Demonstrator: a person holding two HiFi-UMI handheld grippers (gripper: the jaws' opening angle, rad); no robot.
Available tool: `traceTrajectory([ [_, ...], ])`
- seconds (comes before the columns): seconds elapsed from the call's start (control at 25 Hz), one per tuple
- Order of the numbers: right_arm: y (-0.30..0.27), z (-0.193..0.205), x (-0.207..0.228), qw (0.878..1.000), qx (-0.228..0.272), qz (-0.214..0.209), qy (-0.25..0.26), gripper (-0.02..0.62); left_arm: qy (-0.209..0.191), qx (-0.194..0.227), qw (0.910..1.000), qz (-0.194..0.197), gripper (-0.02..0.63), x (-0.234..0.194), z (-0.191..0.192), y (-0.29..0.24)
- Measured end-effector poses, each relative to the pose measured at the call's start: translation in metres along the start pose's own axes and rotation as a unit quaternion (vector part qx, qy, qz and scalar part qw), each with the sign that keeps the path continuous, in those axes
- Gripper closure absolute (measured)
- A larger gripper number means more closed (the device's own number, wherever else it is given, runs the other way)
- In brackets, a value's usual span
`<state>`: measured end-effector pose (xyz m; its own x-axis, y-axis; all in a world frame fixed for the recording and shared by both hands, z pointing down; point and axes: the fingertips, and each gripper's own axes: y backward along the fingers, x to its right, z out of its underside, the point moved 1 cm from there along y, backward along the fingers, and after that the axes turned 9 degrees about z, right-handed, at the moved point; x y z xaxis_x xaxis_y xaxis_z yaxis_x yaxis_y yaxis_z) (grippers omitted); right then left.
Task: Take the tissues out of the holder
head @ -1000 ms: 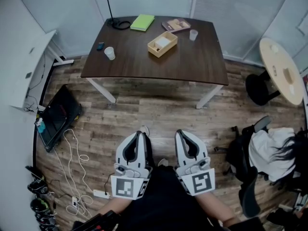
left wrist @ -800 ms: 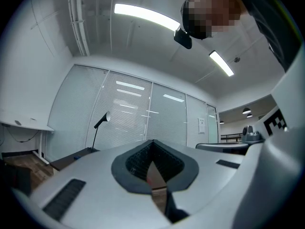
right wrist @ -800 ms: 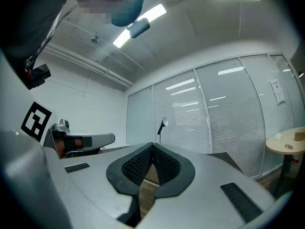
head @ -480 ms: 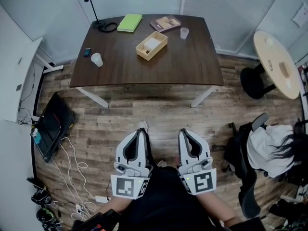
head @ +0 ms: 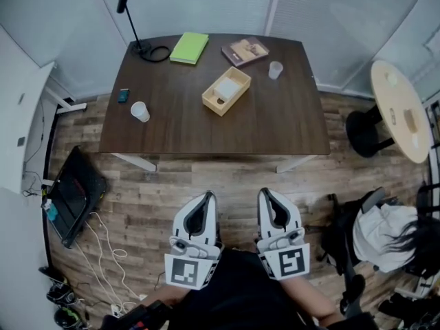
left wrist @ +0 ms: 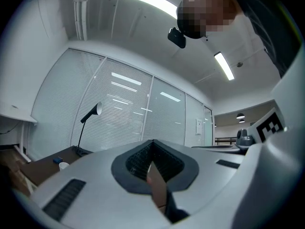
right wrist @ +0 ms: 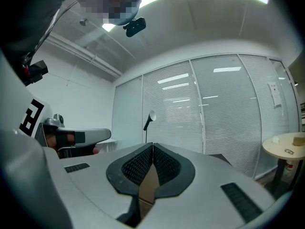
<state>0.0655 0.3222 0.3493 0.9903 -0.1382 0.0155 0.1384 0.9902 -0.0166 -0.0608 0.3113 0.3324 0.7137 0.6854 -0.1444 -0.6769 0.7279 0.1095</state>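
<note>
A light wooden holder (head: 226, 91) with white tissues (head: 225, 88) in it stands near the middle of the dark table (head: 275, 126), far ahead of me. My left gripper (head: 209, 196) and right gripper (head: 264, 193) hang side by side over the wooden floor, well short of the table. Both are shut with nothing between the jaws. The left gripper view shows the closed left gripper (left wrist: 152, 141) tilted up toward the blinds and ceiling. In the right gripper view the right gripper (right wrist: 152, 145) is closed and tilted up the same way.
On the table are a green book (head: 189, 47), a brown book (head: 245, 50), a clear cup (head: 275, 69), a paper cup (head: 139, 111), a small blue object (head: 123, 95) and a desk lamp (head: 130, 12). A round table (head: 404, 108) and a chair with clothes (head: 381, 229) stand right; cables (head: 103, 253) lie left.
The table has come lower and larger in the head view. Both grippers have stayed shut and side by side, sitting slightly lower in the frame.
</note>
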Motion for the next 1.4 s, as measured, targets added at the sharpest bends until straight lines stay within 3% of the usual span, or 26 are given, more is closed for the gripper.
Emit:
traceTrajectory([
  [0.16, -0.075, -0.003, -0.018, 1.0, -0.008, -0.013, 0.002, 0.584, 0.017, -0.005, 0.9998, -0.005, 0.607, -0.057, -0.004, -0.036],
  [0.4, -0.153, -0.018, -0.035, 1.0, -0.013, -0.019, 0.004, 0.584, 0.015, 0.003, 0.9995, 0.027, 0.607, -0.103, -0.027, -0.09],
  [0.6, -0.201, -0.021, -0.041, 1.0, -0.02, -0.02, 0.01, 0.584, 0.028, 0.001, 0.9995, 0.01, 0.607, -0.154, -0.024, -0.11],
  [0.92, -0.243, -0.017, -0.039, 0.999, -0.034, 0.009, 0.026, 0.584, 0.039, 0.012, 0.9991, 0.009, 0.607, -0.205, -0.026, -0.135],
  [1.12, -0.259, -0.02, -0.039, 0.998, -0.047, 0.024, 0.043, 0.584, 0.053, 0.011, 0.9984, 0.014, 0.607, -0.219, -0.021, -0.141],
  [1.4, -0.26, -0.024, -0.034, 0.997, -0.027, 0.048, 0.046, 0.584, 0.076, 0.012, 0.997, 0.009, 0.607, -0.233, -0.016, -0.146],
])
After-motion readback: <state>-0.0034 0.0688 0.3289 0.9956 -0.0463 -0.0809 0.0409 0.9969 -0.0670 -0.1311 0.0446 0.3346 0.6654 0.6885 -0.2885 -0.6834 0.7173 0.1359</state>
